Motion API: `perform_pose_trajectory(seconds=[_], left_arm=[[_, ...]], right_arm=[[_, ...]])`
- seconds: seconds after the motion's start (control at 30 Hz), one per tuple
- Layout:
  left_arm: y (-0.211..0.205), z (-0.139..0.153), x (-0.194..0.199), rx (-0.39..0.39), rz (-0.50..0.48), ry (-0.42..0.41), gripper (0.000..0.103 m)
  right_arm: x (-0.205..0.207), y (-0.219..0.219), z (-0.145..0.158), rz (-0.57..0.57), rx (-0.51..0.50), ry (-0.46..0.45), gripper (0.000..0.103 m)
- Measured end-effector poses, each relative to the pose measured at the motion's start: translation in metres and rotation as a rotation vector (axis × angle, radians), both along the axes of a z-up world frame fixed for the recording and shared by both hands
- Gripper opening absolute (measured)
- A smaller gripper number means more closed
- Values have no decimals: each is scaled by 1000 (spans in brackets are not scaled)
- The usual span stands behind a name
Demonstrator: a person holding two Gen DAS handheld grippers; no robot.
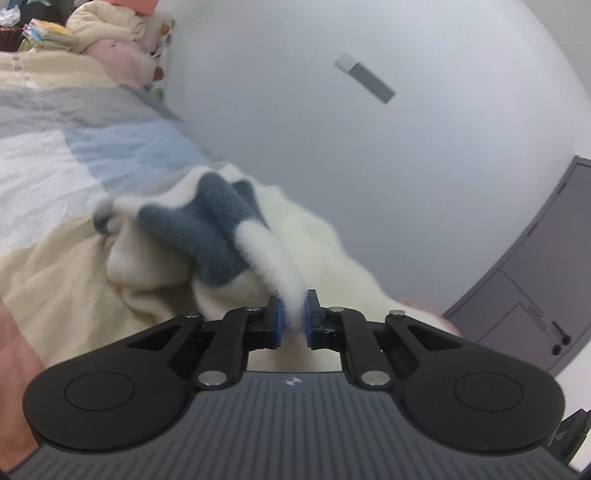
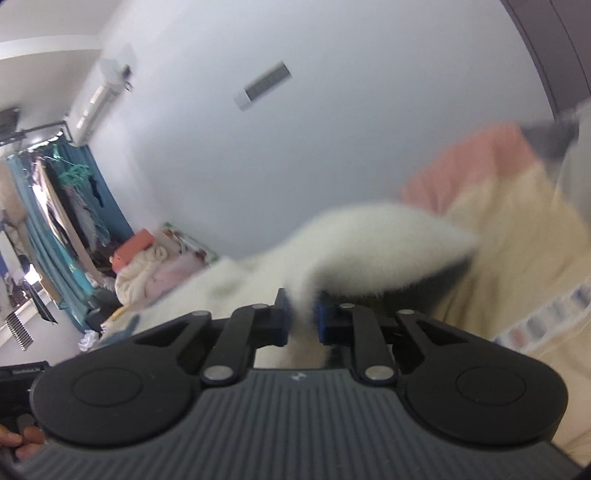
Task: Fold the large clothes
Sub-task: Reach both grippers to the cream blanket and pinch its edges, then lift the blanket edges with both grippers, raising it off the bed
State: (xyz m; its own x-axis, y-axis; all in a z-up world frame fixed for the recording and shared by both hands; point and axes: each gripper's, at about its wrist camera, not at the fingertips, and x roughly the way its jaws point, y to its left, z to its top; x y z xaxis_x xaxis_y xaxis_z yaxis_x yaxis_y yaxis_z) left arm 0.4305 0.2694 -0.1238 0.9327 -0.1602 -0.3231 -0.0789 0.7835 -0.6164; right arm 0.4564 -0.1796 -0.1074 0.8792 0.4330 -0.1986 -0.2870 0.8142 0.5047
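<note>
A fluffy white garment with dark blue-grey patches [image 1: 221, 236] is lifted off the bed. My left gripper [image 1: 293, 319] is shut on a white fold of it between its blue pads. The cloth hangs away from it toward the bed. In the right wrist view my right gripper [image 2: 303, 317] is shut on another white edge of the same garment [image 2: 369, 240], which bulges up and to the right above the fingers. Both views are blurred.
A bed with a patchwork quilt [image 1: 74, 155] in cream, blue, grey and pink lies below. Piled bedding [image 1: 110, 33] sits at its head. A white wall [image 1: 369, 166] and a grey door [image 1: 535, 277] stand beyond. A clothes rack with blue curtain [image 2: 66, 221] is far left.
</note>
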Motion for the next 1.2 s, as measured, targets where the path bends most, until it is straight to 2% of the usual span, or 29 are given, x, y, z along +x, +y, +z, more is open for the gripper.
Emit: perform_pose_trajectory(seconds=[0.23,0.4,0.7,0.8,0.87,0.97,1.1,1.2], left_arm=[[-21,70,-81,18,-50,-95,12],[-41,99,-160,20,-56,-141,12],[-89,100,-307,-56,-75,-165,12],[-106,91,-344,-44,-69,-160,12],[-113,80,-357,-42,-62,-138,12],[-116,61,-354,-52,-66,-83,13],[-120,43,-335,-22,-70,-17,13],[-119,30,-307,-11,-81,17,13]], right_arm=[[-61,-43,51,-19,42,-79,17],[-114,-63,70,-25,65,-107,16],[-205,-97,86,-30,99,-107,16],[-230,-100,82,2,63,-97,16],[-241,-105,75,11,64,-67,16],[-238,-109,64,0,64,7,16],[-225,-105,57,-1,16,74,16],[-214,-94,48,17,-39,105,17]])
